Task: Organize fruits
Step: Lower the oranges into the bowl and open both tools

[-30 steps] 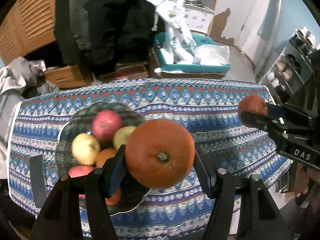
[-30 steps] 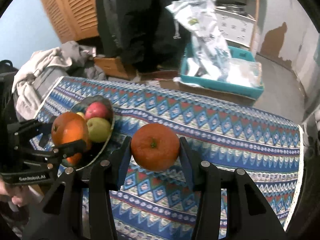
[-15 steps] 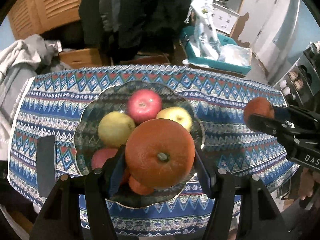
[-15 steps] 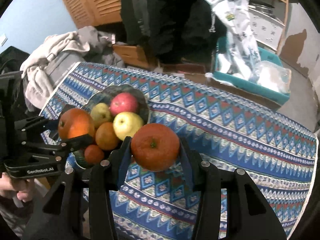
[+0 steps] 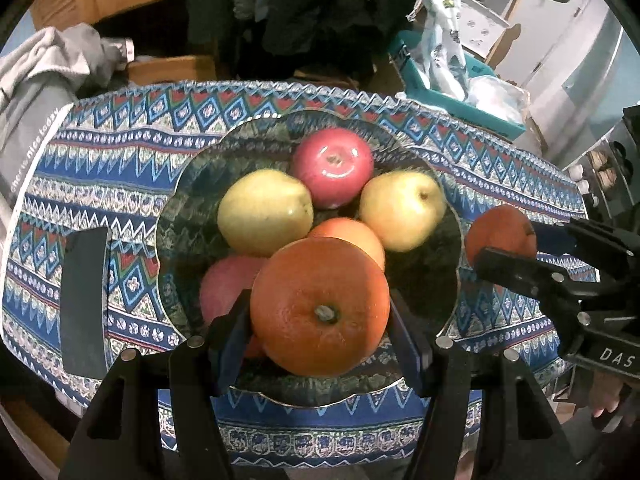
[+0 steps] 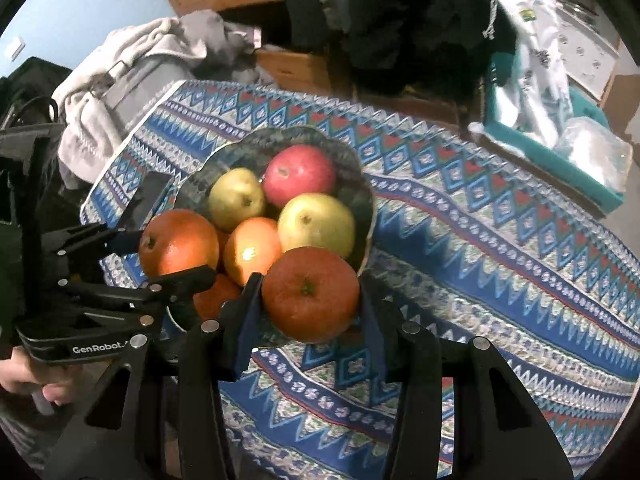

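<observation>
Both oranges carried in over the bowl.
Left gripper [image 5: 320, 344] clamps large orange [image 5: 319, 306], now above bowl [image 5: 176, 208] (previously short of it); right gripper [image 6: 310, 320] clamps second orange [image 6: 310, 294] at bowl's rim. Release next.

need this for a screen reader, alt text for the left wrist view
The left gripper holds a large round orange above a scalloped glass bowl of apples and oranges on a blue patterned tablecloth; at right, the right gripper holds a smaller orange.
</observation>
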A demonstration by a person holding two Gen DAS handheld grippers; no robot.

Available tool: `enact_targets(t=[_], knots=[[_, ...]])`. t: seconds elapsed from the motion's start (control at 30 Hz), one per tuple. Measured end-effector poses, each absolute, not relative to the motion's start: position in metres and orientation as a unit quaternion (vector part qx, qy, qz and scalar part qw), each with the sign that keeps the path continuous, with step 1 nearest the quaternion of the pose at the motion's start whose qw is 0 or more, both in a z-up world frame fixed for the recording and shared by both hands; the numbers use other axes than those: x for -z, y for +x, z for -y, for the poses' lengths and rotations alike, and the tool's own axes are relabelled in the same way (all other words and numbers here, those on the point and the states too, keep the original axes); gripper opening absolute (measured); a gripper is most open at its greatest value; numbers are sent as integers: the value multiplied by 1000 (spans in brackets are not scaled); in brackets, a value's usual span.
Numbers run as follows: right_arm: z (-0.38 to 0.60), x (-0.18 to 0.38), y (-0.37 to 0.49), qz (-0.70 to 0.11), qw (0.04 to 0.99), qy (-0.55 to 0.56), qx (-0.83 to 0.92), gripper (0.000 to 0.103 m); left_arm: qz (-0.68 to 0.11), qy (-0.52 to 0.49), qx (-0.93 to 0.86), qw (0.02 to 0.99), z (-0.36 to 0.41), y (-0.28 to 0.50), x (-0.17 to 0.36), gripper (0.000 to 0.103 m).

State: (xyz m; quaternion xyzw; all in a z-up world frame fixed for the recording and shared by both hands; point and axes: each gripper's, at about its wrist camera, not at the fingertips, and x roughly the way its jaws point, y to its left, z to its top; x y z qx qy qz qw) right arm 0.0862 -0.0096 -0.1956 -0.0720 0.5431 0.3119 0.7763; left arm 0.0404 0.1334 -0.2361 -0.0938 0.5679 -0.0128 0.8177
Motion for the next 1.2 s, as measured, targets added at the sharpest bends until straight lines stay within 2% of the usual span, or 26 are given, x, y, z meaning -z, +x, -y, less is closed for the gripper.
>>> enact_targets(t=[0.6,0.7,1.1,1.2], knots=[[-16,221,89,-576,749,-74,-320,47,-556,-107,30,824,-140,30,230,67],[-17,222,87,-577,747,-73,-323,49,-555,-112,27,824,-143,29,228,68],[-5,184,92,-545,777,-65,-308,49,-542,-118,10,832,-146,21,210,69],[1,172,93,-534,788,-63,-300,52,-533,-119,9,837,-145,20,198,71]])
